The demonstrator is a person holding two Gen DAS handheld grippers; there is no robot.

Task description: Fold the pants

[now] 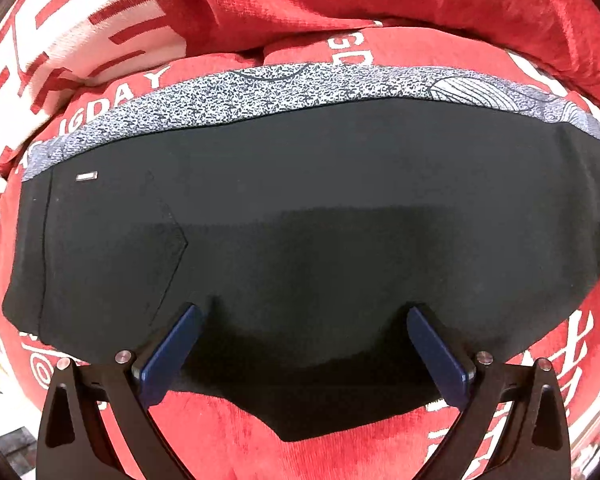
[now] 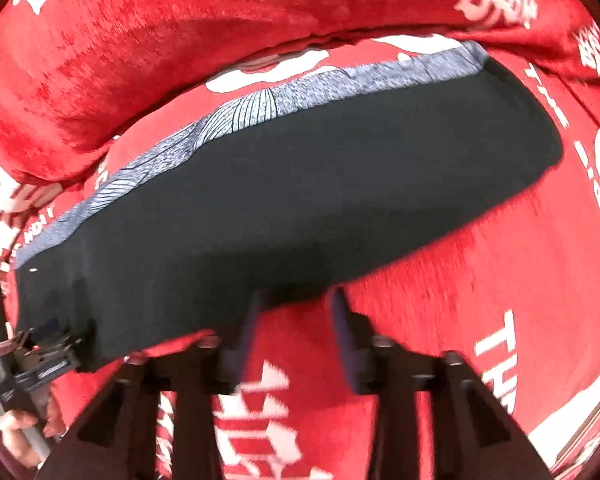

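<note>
Blue-padded jaws of the left gripper stand wide apart and released, hanging over the near edge of the pants. From this left wrist view the pants lie flat and folded on a red blanket printed with white characters; the letters "GDAY" can be read beyond their far edge. They are plain black with a stitched pocket outline at the left, a small pale tag near the top left corner, and a speckled grey-and-white patterned band along the far edge.

Over in the right wrist view, blurred by motion, the right gripper has its jaws parted and holding nothing, right at the pants' near edge. Only here does a hand appear, holding the left gripper at the pants' left corner. White "TH" lettering shows on the blanket at the right.
</note>
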